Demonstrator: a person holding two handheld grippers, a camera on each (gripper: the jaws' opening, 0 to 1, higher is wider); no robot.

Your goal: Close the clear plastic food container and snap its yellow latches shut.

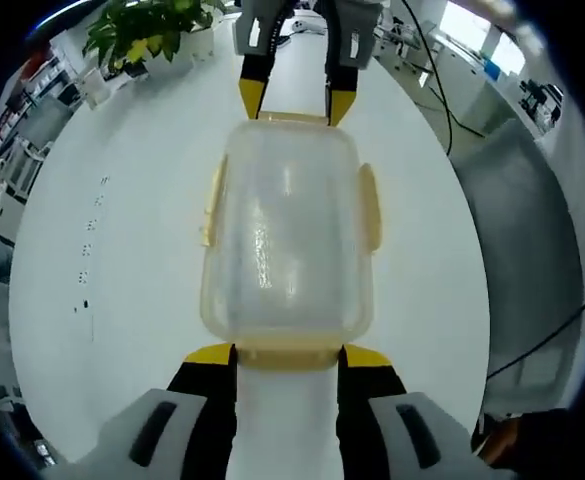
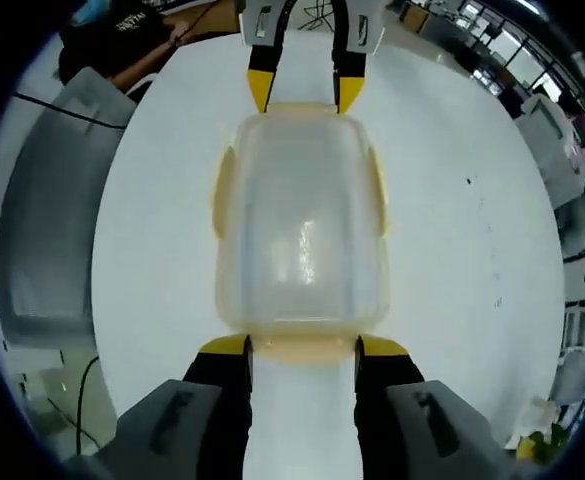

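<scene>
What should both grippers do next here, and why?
Probably press each end latch down. The lid already sits on the container, and the left gripper and right gripper each straddle an end latch with open jaws. The side latches seem to stick out, so they likely follow.

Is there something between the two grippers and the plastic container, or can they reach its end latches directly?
Nothing visible stands in the way. The left gripper and the right gripper are already at opposite short ends of the container, jaws open on either side of the end latches, on the white table.
</scene>
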